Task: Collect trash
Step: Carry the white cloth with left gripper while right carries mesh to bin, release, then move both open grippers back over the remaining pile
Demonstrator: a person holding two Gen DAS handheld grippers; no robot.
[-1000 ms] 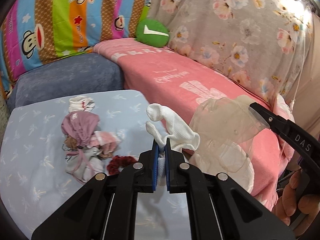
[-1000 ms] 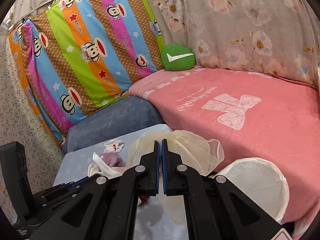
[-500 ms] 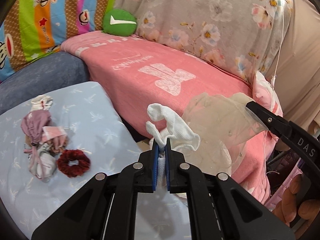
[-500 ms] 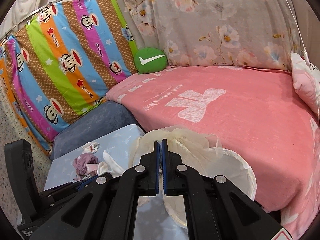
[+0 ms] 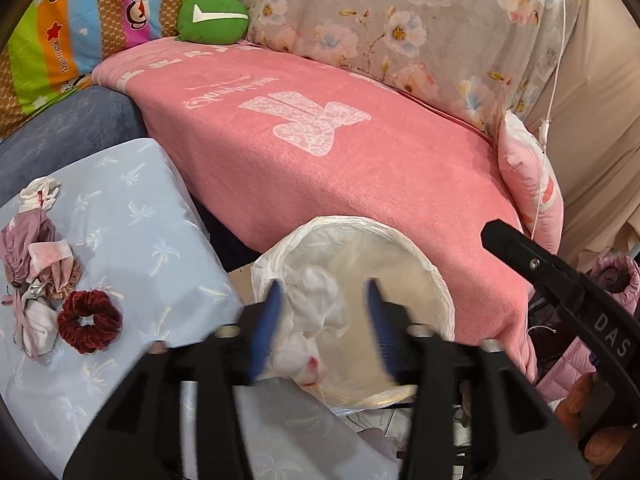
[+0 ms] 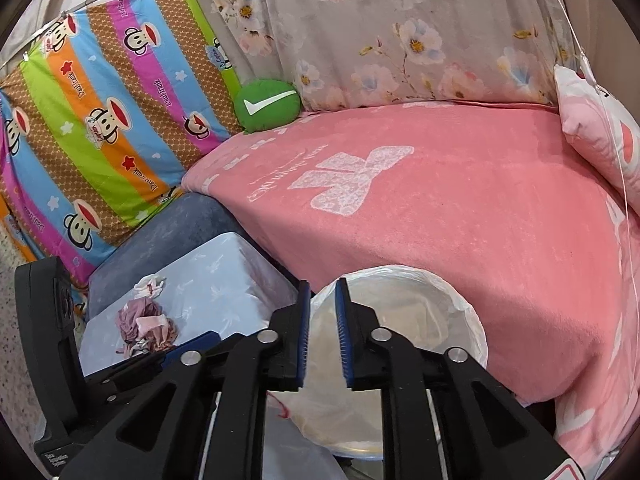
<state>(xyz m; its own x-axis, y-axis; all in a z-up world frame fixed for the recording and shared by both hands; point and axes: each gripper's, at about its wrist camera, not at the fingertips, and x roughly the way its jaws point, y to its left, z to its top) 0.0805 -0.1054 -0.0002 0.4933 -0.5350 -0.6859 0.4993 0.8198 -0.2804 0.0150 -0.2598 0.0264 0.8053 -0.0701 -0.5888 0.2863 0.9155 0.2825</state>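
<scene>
My left gripper [image 5: 324, 314] hangs over the white lined bin [image 5: 438, 280], its jaws opening with nothing pressed between them. A crumpled white tissue [image 5: 316, 312] with a red spot lies in the bin right below. My right gripper [image 6: 323, 316] is also above the bin [image 6: 474, 332]; its jaws are opening to a narrow gap and hold nothing. A pale translucent wrapper [image 6: 320, 412] lies inside the bin under it. On the light blue table [image 5: 152, 240] lie a pink-purple rag pile [image 5: 28, 240], a dark red scrunchie [image 5: 89, 321] and a small white wad [image 5: 40, 194].
A pink blanket [image 5: 320, 168] covers the sofa behind the bin, with a green round cushion [image 5: 214, 18] and a pink pillow [image 5: 532, 188] on it. A hand [image 5: 600, 412] and the other gripper's black finger [image 5: 536, 264] fill the right edge. Pink clothing lies on the floor at right.
Both grippers swung right from the table to above the bin and sank a little. Both jaws opened. The white tissue and the translucent wrapper left the pads and now lie in the bin.
</scene>
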